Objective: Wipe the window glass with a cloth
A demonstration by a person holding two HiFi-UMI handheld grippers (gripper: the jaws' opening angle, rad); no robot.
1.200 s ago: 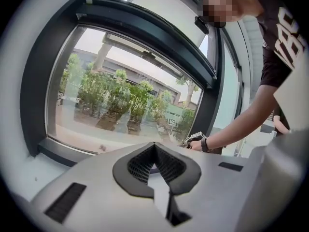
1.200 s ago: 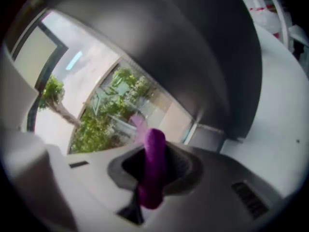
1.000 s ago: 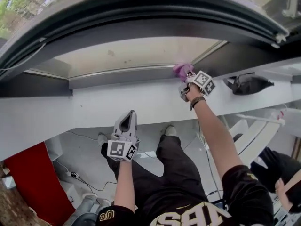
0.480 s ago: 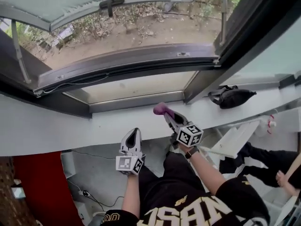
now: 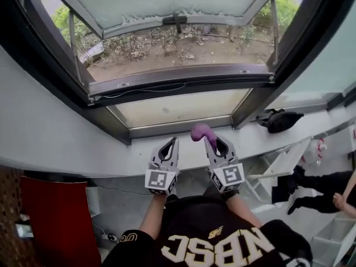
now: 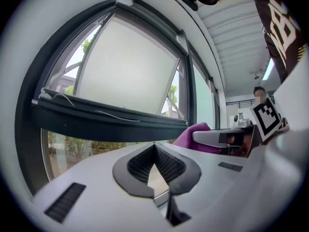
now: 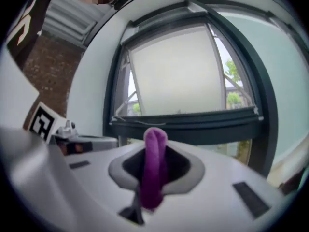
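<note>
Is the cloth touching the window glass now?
Apart. Right gripper view: the cloth, clamped in the right hand-held gripper, sits well short of the glass.

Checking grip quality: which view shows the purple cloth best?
Right gripper view: the purple cloth sits centred, pinched in the right claw. Head view shows a small wad at the claw's tip; left gripper view only a corner.

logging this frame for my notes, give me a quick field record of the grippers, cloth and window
left gripper: shut, empty, above the sill
right gripper: shut on purple cloth
purple cloth: folded, sticks out past the jaws, away from the glass
lower pane: closed, under the sash
upper sash: swung open outward
window sill: white, black bag lying on it at the right
</note>
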